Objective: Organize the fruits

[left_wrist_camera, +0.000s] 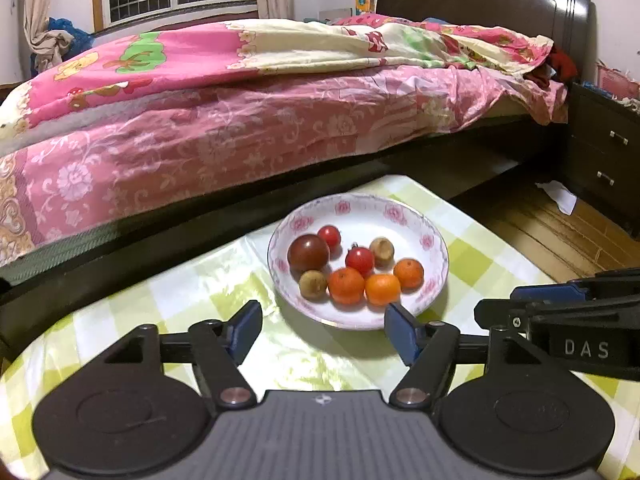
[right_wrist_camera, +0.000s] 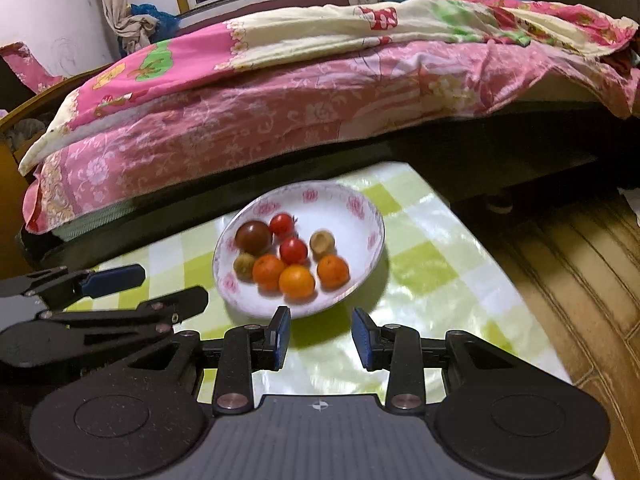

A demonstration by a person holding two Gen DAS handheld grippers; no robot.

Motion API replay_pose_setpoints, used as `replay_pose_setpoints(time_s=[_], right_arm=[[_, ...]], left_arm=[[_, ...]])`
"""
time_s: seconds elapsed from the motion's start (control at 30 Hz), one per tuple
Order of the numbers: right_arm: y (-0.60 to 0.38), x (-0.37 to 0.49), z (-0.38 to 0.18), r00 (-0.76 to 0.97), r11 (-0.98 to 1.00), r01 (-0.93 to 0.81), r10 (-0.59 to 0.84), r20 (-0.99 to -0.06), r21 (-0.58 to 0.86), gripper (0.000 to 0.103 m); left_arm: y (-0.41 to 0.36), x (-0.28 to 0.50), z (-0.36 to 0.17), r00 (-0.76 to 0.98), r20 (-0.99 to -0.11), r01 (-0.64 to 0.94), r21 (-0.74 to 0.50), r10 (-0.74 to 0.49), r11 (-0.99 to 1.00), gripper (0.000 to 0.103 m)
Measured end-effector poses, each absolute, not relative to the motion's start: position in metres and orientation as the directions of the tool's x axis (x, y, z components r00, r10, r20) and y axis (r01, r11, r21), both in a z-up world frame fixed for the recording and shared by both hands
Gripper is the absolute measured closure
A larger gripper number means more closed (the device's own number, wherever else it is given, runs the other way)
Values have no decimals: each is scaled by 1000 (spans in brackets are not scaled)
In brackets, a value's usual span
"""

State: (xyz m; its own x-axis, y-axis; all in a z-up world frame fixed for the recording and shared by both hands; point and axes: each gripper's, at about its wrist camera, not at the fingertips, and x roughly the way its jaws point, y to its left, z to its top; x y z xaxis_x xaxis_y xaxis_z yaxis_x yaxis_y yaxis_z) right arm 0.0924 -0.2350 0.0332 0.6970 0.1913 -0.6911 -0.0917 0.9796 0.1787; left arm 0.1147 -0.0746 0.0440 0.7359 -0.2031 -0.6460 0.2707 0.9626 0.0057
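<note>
A white bowl with pink flowers (left_wrist_camera: 400,216) (right_wrist_camera: 352,204) stands on the green-checked table. In it lie three oranges (left_wrist_camera: 346,285) (right_wrist_camera: 296,281), two small red tomatoes (left_wrist_camera: 359,260) (right_wrist_camera: 293,250), a dark plum (left_wrist_camera: 308,252) (right_wrist_camera: 253,237) and two brown longans (left_wrist_camera: 382,251) (right_wrist_camera: 322,243). My left gripper (left_wrist_camera: 322,330) is open and empty, just short of the bowl's near rim. My right gripper (right_wrist_camera: 322,336) is open and empty, also just before the bowl. Each gripper shows at the side of the other's view: the right gripper (left_wrist_camera: 560,300), the left gripper (right_wrist_camera: 120,284).
The table with its checked cloth (left_wrist_camera: 224,280) (right_wrist_camera: 432,264) ends close behind the bowl. A bed with pink bedding (left_wrist_camera: 240,120) (right_wrist_camera: 280,100) stands right behind it. A dark nightstand (left_wrist_camera: 604,152) and wooden floor (right_wrist_camera: 580,260) lie to the right.
</note>
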Motion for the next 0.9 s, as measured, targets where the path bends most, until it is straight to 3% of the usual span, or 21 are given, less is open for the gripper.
replay_pose_setpoints(time_s=[0.63,0.9], right_arm=[[-231,49,26,678,977,-66,192,-710,201,70],[-228,37,26,670,978,-69,191,-717,196,66]], left_arm=[[-64,75,35,725,-673,200,7,-144,980,3],[-66,62,33,715,-689,186,32,-114,982,0]])
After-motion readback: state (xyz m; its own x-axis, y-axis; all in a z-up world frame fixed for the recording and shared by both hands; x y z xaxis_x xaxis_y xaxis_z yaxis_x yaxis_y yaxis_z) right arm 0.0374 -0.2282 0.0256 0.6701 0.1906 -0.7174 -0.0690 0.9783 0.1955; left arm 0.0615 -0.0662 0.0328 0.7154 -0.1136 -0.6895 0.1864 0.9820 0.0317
